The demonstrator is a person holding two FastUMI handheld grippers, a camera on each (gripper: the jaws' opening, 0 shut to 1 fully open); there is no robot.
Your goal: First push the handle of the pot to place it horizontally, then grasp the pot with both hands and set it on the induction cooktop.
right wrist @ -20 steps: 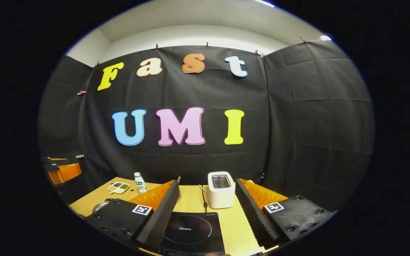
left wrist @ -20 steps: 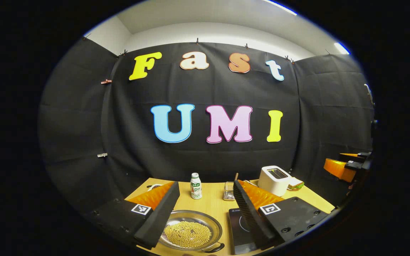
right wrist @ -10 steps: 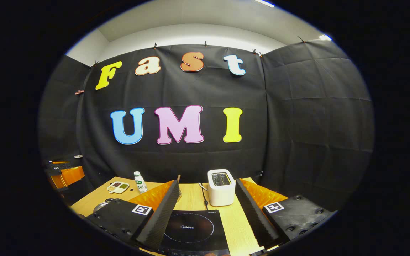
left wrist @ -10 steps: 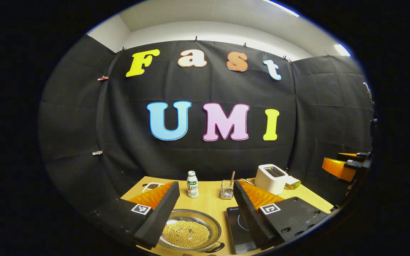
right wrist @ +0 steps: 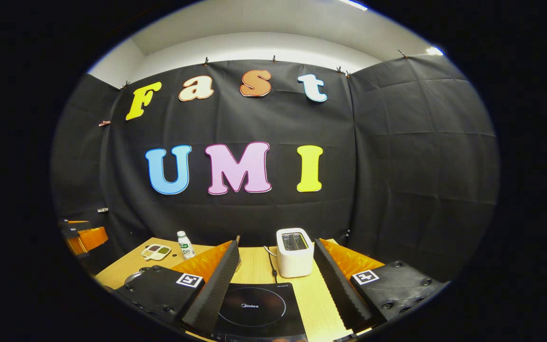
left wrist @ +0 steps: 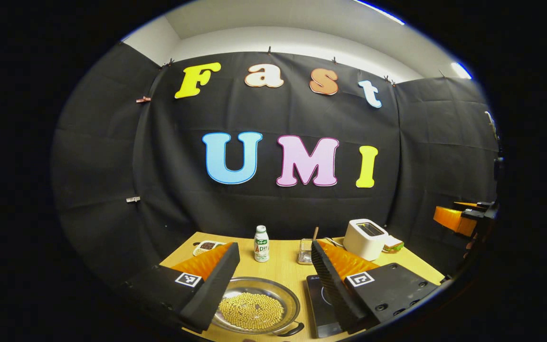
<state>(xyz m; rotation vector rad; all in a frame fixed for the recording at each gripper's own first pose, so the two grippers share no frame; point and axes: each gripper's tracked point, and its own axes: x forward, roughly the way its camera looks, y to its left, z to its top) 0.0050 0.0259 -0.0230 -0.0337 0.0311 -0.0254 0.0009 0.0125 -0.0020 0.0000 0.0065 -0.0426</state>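
Both grippers hover above the table with jaws wide apart and empty: the left gripper [left wrist: 273,285] frames the pot [left wrist: 254,311] of yellow beans at bottom centre, its handle [left wrist: 288,330] at the lower edge, while the right gripper [right wrist: 273,287] frames the cooktop [right wrist: 254,308]. The handle push appears not yet begun; next the left must descend to that handle. Farther back on the wooden table [left wrist: 283,270] stand a bottle [left wrist: 261,243] and toaster [left wrist: 364,238], before the black cloth wall.

Each tool, the left tool [left wrist: 273,280] and the right tool [right wrist: 273,285], has two long wedge-shaped fingers with ridged inner faces. Behind each finger sits a flat dark block, studded with small round screws and carrying a square black-and-white marker.
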